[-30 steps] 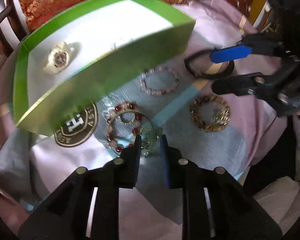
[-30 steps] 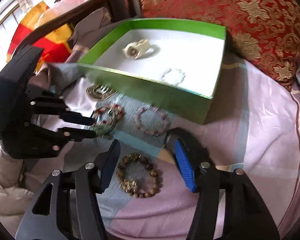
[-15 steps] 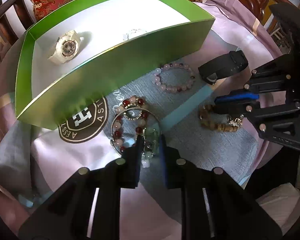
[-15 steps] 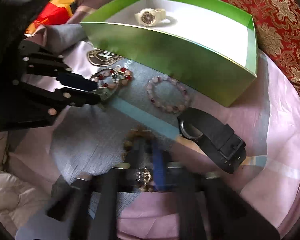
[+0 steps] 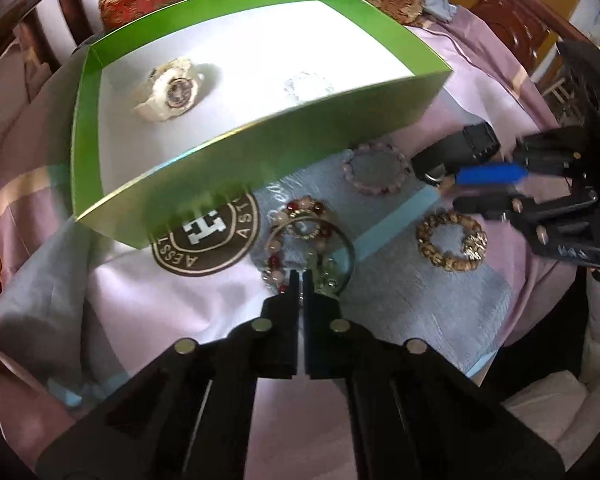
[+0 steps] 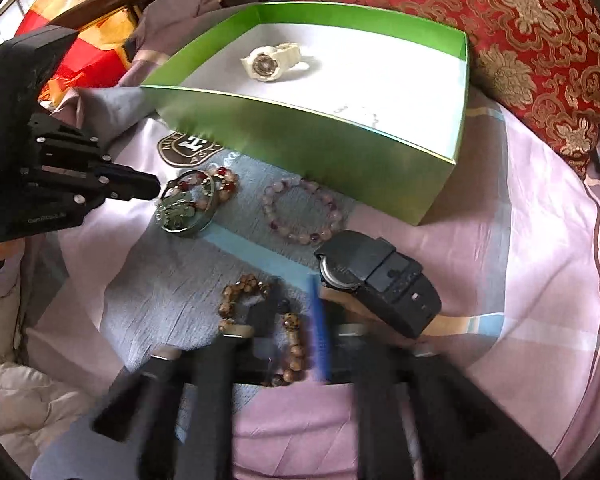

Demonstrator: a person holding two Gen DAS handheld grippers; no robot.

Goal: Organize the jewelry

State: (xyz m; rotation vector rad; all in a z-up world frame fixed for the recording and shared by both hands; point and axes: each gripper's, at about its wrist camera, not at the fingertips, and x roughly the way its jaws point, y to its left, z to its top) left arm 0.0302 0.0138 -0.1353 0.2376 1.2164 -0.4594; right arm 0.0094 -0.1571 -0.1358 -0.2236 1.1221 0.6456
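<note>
Green cardboard box sits ahead of both grippers on the lilac bedcover; inside it, a cream watch and a pale clear-bead bracelet.

Left gripper: jaws nearly together, only a thin slit between them, tips at the near edge of the red-and-pink bead bracelet and the metal bangle lying over it. Whether the tips actually pinch the jewelry: cannot tell, the contact is hidden under them.

Right gripper: motion-blurred, jaws partly apart. Between its fingers lies the brown bead bracelet; no firm grip visible. In the left wrist view this gripper hangs slightly above that bracelet. Black watch just right of its blue finger pad. Pink bead bracelet further ahead, near the box's front wall. Round brown logo patch ahead-left of the left gripper, partly under the box.
</note>
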